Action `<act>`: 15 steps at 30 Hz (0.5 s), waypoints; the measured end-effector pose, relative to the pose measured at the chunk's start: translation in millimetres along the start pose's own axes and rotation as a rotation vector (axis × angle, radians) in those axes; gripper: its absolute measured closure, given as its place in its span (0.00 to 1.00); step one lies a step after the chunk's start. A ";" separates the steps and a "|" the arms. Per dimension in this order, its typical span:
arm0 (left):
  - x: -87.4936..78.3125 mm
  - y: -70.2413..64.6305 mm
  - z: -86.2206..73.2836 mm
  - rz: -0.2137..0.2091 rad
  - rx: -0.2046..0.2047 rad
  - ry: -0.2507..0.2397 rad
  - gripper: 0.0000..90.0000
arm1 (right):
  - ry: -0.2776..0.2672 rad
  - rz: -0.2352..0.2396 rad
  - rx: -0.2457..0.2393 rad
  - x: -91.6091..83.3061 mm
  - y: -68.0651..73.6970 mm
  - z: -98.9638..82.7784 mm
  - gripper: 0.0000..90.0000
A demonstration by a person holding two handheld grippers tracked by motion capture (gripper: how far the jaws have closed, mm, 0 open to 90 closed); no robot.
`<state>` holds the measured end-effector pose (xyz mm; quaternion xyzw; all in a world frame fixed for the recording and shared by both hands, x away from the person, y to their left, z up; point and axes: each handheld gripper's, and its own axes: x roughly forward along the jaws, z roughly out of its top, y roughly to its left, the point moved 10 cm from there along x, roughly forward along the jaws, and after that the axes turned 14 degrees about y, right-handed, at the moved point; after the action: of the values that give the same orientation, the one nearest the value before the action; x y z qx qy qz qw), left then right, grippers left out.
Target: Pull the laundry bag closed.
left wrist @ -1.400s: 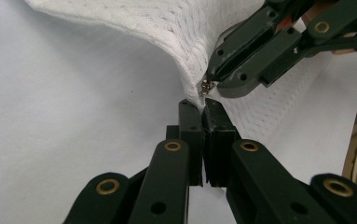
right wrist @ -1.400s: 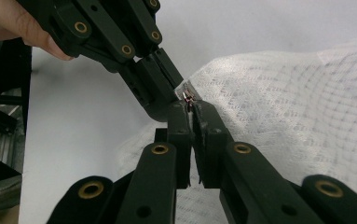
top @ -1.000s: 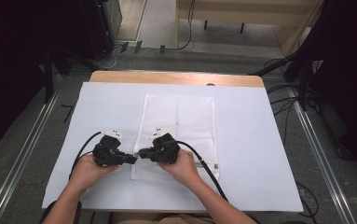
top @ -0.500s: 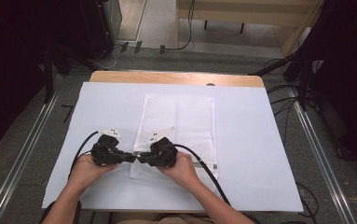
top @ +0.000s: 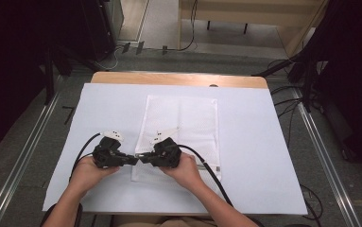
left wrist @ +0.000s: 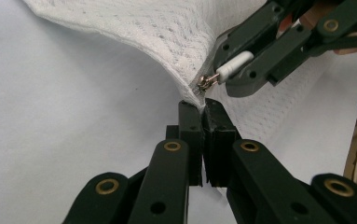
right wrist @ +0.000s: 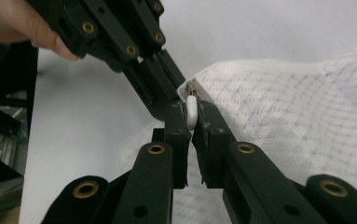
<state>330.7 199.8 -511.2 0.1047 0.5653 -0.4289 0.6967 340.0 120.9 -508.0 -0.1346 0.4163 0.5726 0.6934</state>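
A flat white mesh fabric bag (top: 181, 130) lies on a pale sheet (top: 254, 156) that covers the wooden table (top: 178, 78). All positions below are given relative to this bag.

The left black two-jaw gripper (top: 133, 161), held in the person's left hand (top: 90, 171), sits just off the bag's near left edge. In the left gripper view its 2 jaws are pressed together on the bag's corner fabric (left wrist: 192, 95), which is lifted off the sheet. The left gripper (left wrist: 203, 140) meets the cloth directly below a small metal zipper slider (left wrist: 206, 82).

The right black two-jaw gripper (top: 143, 157), held in the right hand (top: 186, 171), lies over the bag's near left part, tip to tip with the left one. Its jaws are clamped on the white zipper pull tab (right wrist: 191, 112), seen in the right gripper view (right wrist: 191, 123). The tab joins the slider at the bag's corner.

A black cable (top: 211, 172) trails from the right gripper across the bag's near edge.
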 end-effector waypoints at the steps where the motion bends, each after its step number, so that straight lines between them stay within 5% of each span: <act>1: 0.0 0.0 0.0 0.000 0.000 0.000 0.98 | 0.000 0.000 0.000 0.0 0.0 0.0 0.94; 15: 0.2 0.0 0.1 0.003 0.002 0.000 0.98 | -0.018 0.017 0.019 -2.1 -0.7 2.9 0.97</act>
<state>330.8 199.6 -511.4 0.1061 0.5648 -0.4282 0.6974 341.8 121.2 -504.9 -0.1195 0.4165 0.5756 0.6934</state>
